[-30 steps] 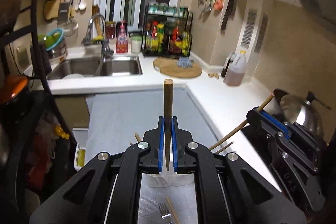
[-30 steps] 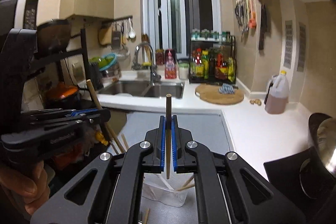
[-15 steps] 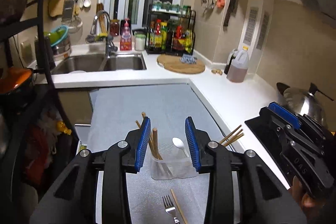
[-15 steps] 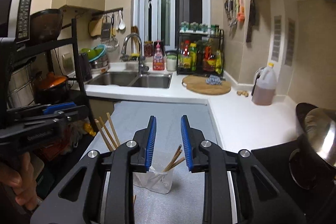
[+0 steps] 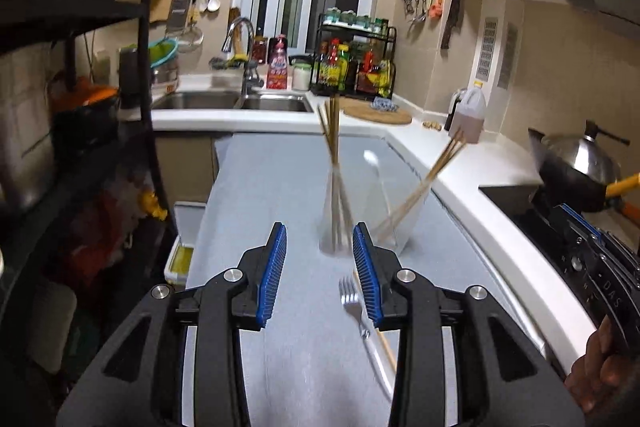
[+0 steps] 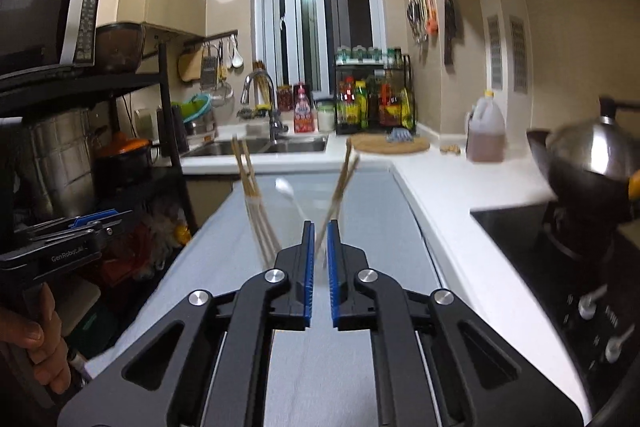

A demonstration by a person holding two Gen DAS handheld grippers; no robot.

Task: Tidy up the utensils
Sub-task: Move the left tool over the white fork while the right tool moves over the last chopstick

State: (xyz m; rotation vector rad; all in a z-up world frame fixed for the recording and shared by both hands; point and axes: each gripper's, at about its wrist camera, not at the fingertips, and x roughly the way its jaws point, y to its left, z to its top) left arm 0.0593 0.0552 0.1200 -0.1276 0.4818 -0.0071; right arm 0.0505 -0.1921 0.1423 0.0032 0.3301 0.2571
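Two chopsticks have just left your jaws. One second ago each gripper pinched a stick; now both sticks stand in the clear cup [image 5: 362, 215] in the middle of the grey bench [image 5: 260, 187]. Your left gripper [image 5: 320, 267] has its jaws apart with nothing between them. Your right gripper [image 6: 319, 259] opened and has just closed again, so its jaws are together and empty. That means this drop is done. The cup looks see-through, with one bunch of chopsticks [image 5: 334, 155] on its left, another leaning right, and a white spoon [image 5: 372, 159] between. One fork [image 5: 354, 301] and one more chopstick [image 5: 380, 327] lie on the bench near you. I think you pick those up next.
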